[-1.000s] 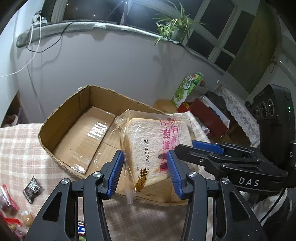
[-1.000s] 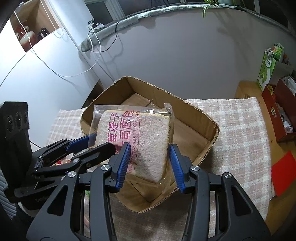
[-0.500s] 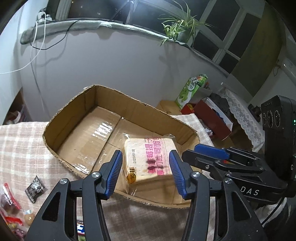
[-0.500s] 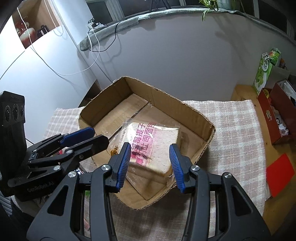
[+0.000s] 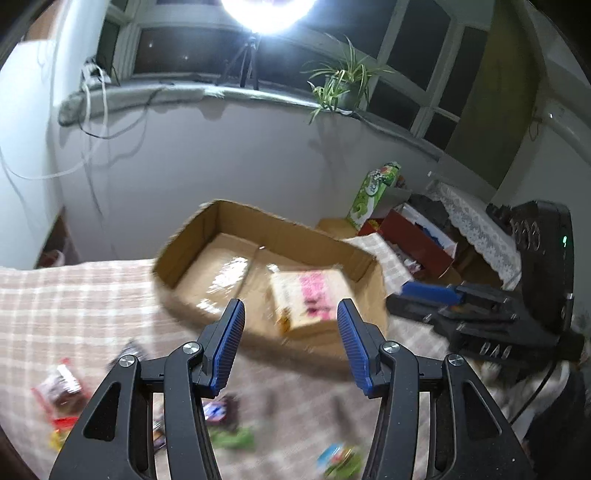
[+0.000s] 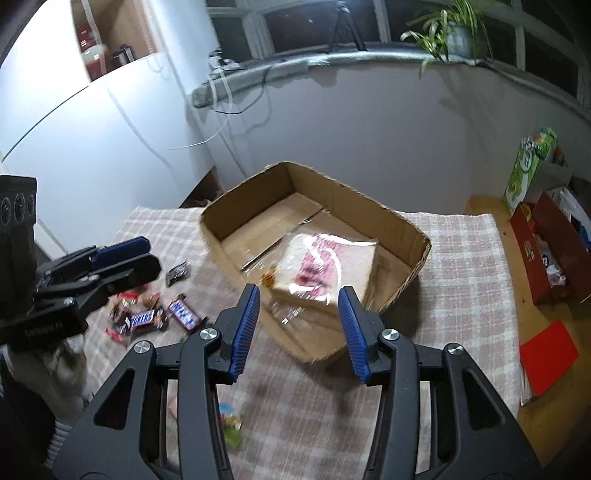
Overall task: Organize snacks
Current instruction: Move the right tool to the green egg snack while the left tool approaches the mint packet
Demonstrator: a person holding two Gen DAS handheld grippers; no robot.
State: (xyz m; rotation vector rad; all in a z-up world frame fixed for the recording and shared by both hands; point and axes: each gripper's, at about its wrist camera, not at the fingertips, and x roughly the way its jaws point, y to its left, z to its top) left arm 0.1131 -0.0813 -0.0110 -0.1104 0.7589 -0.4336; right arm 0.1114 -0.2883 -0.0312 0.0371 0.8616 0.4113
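Room: night-dark windows above a grey sill, pale wall below, a table under a checked cloth (image 5: 74, 295).

Left wrist view (blurred):
- Cardboard box (image 5: 258, 236), open-topped, on the cloth near the wall.
- Bagged bread (image 5: 308, 295), pink print on the wrapper, lying flat on the box floor in the near right corner.
- Left gripper (image 5: 290, 343), above the cloth on the near side of the box; blue pads set apart, nothing between them. Its jaws have just been opening, the earlier part of that second.
- Loose snacks (image 5: 62, 387), scattered on the cloth at lower left and under the gripper.
- Potted plant (image 5: 340, 92) on the sill; bright lamp (image 5: 267, 11) on a stand behind it.
- Green carton (image 5: 373, 192) and red box (image 5: 417, 236) on a side table at right.

Right wrist view:
- Same cardboard box (image 6: 332, 192); bread (image 6: 325, 266) flat inside, against the near wall.
- Right gripper (image 6: 297, 328), clear of the box; pads apart and empty, jaws just now opening wider.
- Left gripper (image 6: 122, 254) at left, over the cloth.
- Chocolate bars (image 6: 162, 314) and other wrapped snacks in a cluster left of the box.
- Black packet (image 6: 177, 273), just beside the box's left wall.
- Red card (image 6: 548, 354) on bare wood at right.
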